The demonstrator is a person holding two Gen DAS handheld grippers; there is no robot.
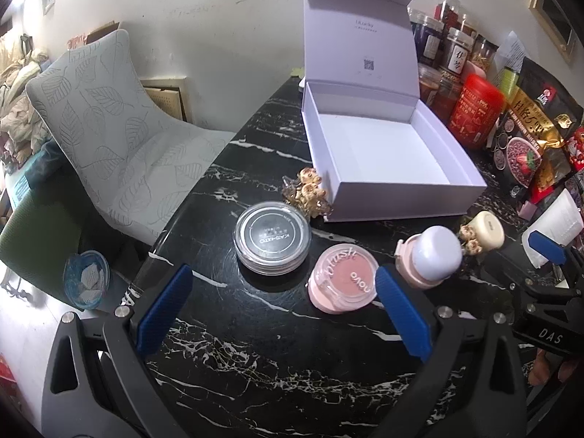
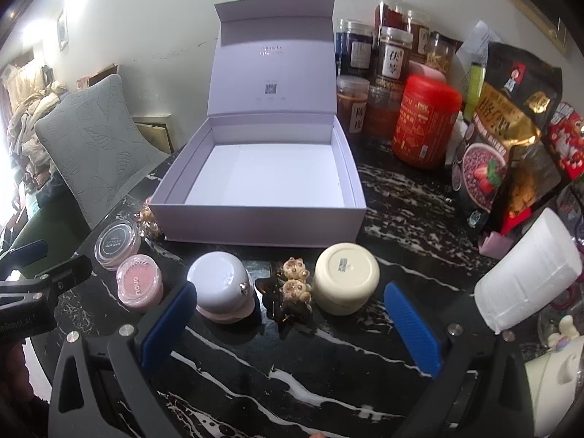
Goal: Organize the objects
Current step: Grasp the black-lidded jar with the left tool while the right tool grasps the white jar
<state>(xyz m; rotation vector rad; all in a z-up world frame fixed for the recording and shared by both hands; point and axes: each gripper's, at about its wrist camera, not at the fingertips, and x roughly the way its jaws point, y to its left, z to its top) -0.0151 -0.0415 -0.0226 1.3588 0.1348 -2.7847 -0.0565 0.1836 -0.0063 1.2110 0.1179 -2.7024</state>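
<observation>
Both grippers wide apart, holding nothing
Left gripper (image 1: 281, 310), right gripper (image 2: 292, 323); four jars, two clips, one open box (image 2: 255, 215)

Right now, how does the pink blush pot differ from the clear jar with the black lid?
The blush pot is pink with a see-through top showing pink powder; the clear jar has a black lid with white print. The blush pot looks a little smaller across than the clear jar. The blush pot lies nearer the left gripper, beside its right finger; the clear jar sits further out, toward the white box. Both are round, closed and upright on the black marble table.
</observation>
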